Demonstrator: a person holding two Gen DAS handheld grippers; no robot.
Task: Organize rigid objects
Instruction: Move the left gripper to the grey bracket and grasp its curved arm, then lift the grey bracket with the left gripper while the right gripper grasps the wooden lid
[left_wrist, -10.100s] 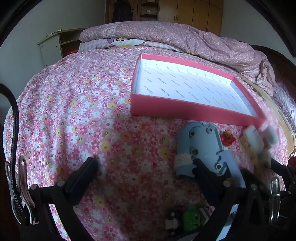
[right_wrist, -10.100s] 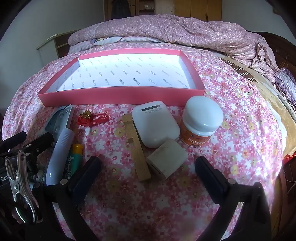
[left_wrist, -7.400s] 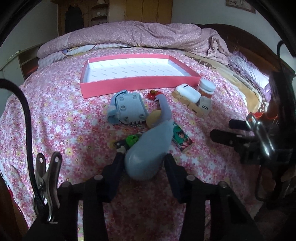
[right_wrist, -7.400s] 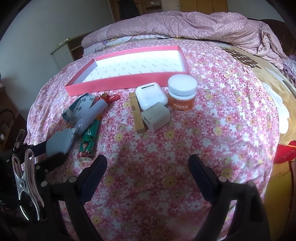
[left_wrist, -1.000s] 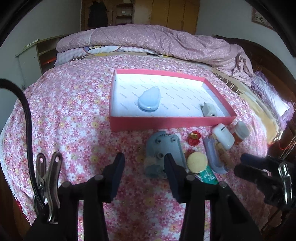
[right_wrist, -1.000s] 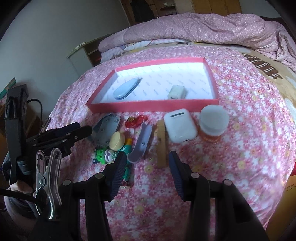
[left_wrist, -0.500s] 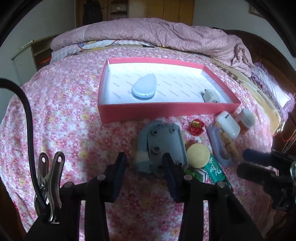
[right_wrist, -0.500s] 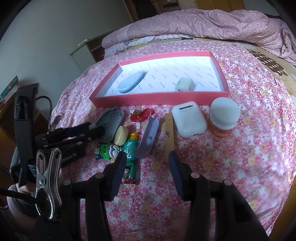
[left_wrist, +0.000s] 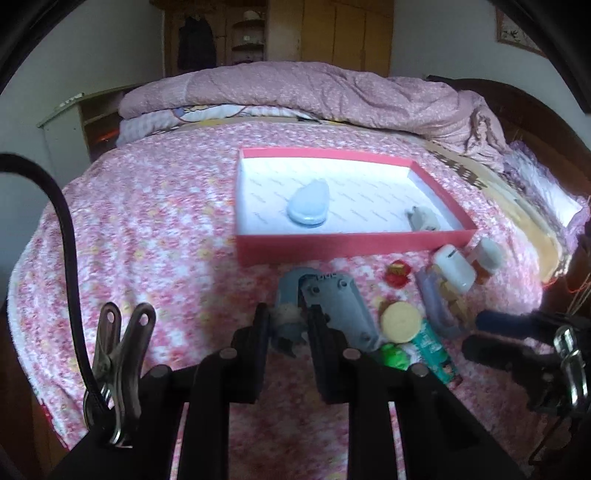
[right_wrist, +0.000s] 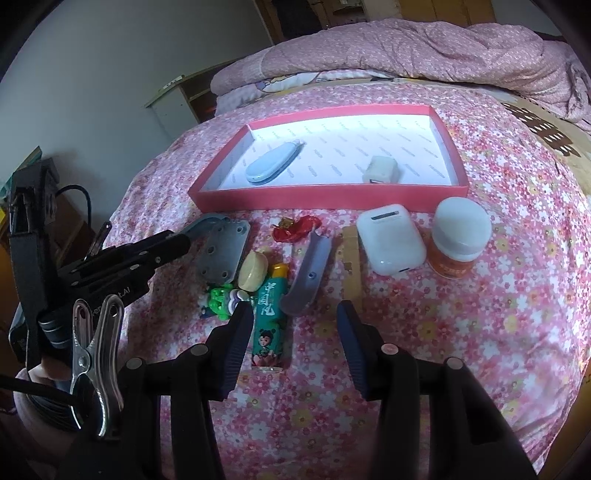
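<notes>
The left gripper (left_wrist: 286, 323) clamped the grey-blue bracket (left_wrist: 332, 308); beyond it sat one pink tray (left_wrist: 354, 245) holding two items. The right gripper (right_wrist: 291, 325) hung open.

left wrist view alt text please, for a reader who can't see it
The left tool is shut on the near end of a grey plastic part on a pink floral bedspread. Behind it, a pink tray holds a blue case and a small white plug.

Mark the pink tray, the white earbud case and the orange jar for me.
pink tray (right_wrist: 332, 194), right wrist view, near wall.
white earbud case (right_wrist: 390, 238), right wrist view, top face.
orange jar (right_wrist: 461, 225), right wrist view, white lid.
</notes>
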